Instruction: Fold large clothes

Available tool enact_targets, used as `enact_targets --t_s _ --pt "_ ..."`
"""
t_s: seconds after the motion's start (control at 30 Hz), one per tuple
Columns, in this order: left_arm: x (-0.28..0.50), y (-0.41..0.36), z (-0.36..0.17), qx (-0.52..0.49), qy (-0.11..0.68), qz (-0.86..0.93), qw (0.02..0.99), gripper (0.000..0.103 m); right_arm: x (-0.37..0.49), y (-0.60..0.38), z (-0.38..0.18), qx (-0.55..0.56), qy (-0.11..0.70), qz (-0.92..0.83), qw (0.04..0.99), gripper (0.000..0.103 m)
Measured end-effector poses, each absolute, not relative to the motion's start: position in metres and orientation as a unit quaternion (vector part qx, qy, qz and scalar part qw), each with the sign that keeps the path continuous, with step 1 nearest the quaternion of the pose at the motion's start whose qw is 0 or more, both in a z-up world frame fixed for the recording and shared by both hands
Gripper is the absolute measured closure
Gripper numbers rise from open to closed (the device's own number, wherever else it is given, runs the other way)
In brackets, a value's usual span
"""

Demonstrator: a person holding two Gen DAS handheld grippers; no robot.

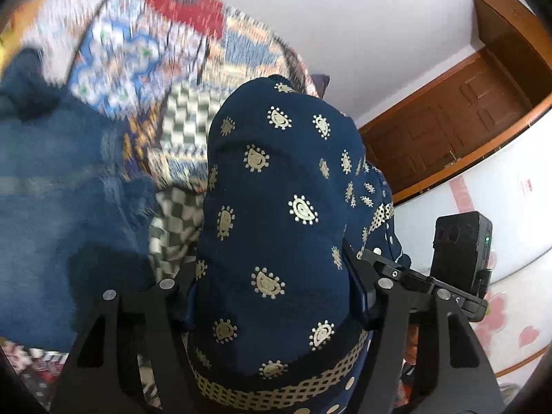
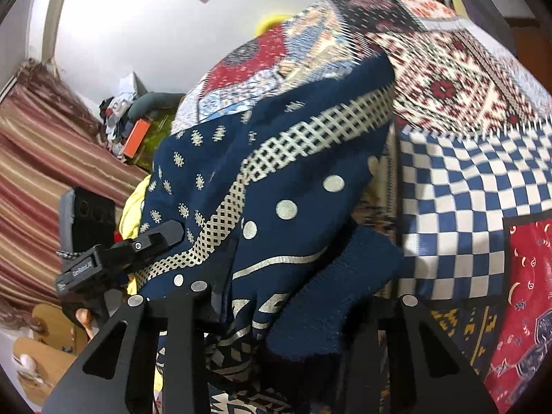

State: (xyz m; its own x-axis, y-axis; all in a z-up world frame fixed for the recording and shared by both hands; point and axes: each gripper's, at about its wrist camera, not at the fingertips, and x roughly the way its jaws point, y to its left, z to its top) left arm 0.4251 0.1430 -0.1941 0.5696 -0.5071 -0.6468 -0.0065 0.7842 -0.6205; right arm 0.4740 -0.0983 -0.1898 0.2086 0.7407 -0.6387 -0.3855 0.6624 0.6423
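Navy printed cotton garment with cream motifs and lattice border, bunched between both claws above the patchwork bedspread. Left gripper: pinching a thick fold. Right gripper: clamped on gathered cloth. Beyond: brown wooden door, striped curtain.

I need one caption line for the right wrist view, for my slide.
Right gripper closed on a bunched navy printed garment above a patchwork bedspread.
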Motion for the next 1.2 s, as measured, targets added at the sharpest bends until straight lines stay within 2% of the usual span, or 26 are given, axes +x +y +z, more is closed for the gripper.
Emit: enact_targets --t_s 0.23,0.43,0.6,0.93,1.0,1.1,1.2 --pt "0.392 0.189 -0.13 -0.279 0.389 -0.136 0.867 0.038 0.463 -0.06 -0.143 0.169 0.47 0.408 0.764 0.071" --pt "0.371 0.246 -0.11 -0.294 0.368 -0.112 0.875 0.038 0.462 -0.003 -0.118 0.146 0.452 0.438 0.763 0.071" --pt "0.366 0.296 -0.132 -0.323 0.374 -0.088 0.865 0.038 0.472 0.05 -0.135 0.13 0.467 0.449 0.751 0.071" --pt "0.392 0.362 -0.253 -0.368 0.444 -0.039 0.816 0.035 0.504 0.125 -0.227 0.077 0.534 0.422 0.729 0.071" --pt "0.388 0.364 -0.256 -0.37 0.433 -0.053 0.82 0.033 0.506 0.131 -0.239 0.058 0.54 0.414 0.73 0.071" --pt "0.383 0.359 -0.25 -0.347 0.439 -0.05 0.827 0.032 0.499 0.132 -0.24 0.029 0.532 0.418 0.736 0.064" --pt "0.373 0.35 -0.225 -0.287 0.44 -0.02 0.851 0.031 0.489 0.128 -0.225 -0.006 0.517 0.406 0.753 0.063"
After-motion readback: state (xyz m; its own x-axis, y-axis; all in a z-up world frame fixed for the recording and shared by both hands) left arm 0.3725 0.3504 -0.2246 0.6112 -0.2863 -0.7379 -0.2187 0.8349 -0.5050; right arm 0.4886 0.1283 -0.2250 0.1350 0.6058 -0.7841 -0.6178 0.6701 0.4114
